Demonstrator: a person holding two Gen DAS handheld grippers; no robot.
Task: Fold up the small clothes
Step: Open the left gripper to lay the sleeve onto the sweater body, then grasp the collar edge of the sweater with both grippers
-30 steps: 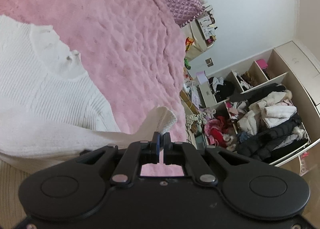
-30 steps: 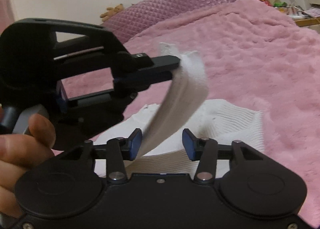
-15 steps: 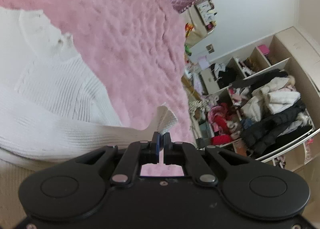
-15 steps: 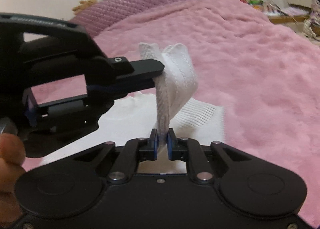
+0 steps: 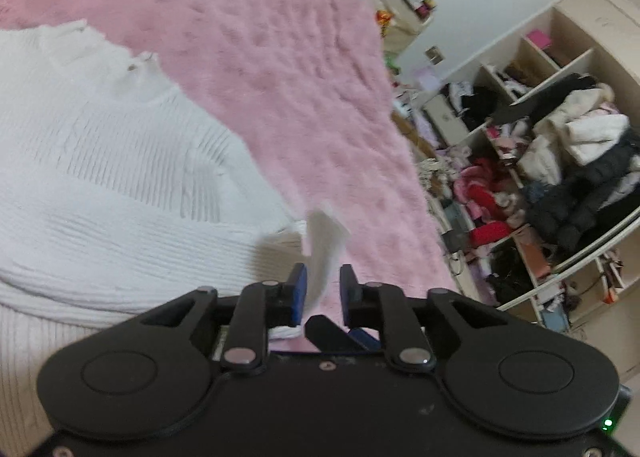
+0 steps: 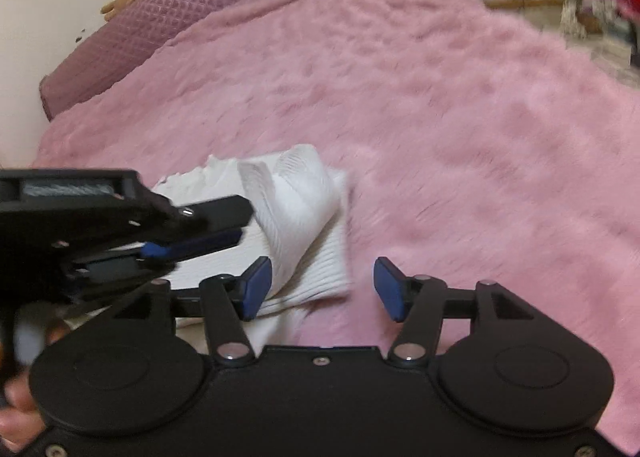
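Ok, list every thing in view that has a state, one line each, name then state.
left gripper: jaws opening, sleeve cuff loose between them, not pinched.
right gripper: jaws opening, nothing pressed between the pads.
white sweater: lying on the blanket, partly folded.
sleeve: folded over the sweater body, cuff end blurred.
pink blanket: spread flat over the bed.
wardrobe shelves: open, stuffed with untidy clothes.

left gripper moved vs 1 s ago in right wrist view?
Yes. The left gripper has dropped, from level with the purple headboard to low over the white sweater, fingers opening.
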